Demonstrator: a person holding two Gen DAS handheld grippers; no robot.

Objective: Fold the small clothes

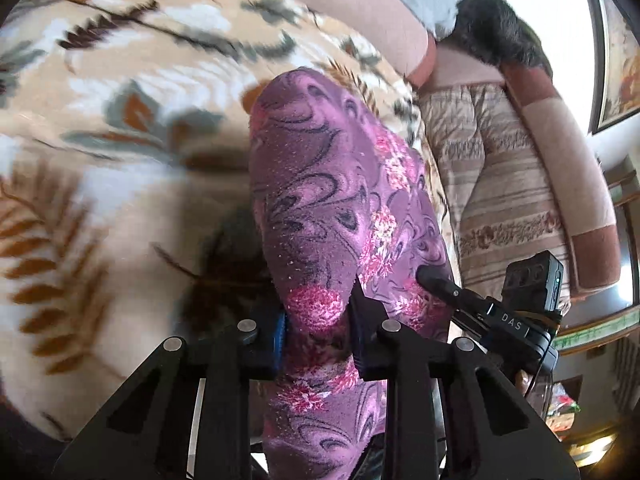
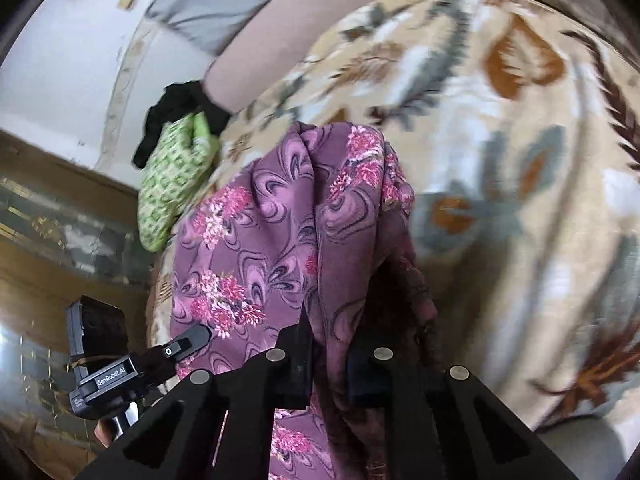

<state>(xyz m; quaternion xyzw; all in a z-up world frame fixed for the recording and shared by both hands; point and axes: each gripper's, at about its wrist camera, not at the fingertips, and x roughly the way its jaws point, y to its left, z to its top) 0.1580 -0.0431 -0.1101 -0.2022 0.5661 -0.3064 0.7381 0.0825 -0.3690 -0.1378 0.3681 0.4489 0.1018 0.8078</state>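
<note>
Left tool and right tool clamped on purple flowered cloth.
Lifted above leaf-patterned blanket; green cloth near bed edge.

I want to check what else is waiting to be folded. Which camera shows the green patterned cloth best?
The right wrist view. The green patterned cloth lies there at the edge of the floral blanket, beside a black garment, left of the purple floral garment. The left wrist view shows none of it.
</note>
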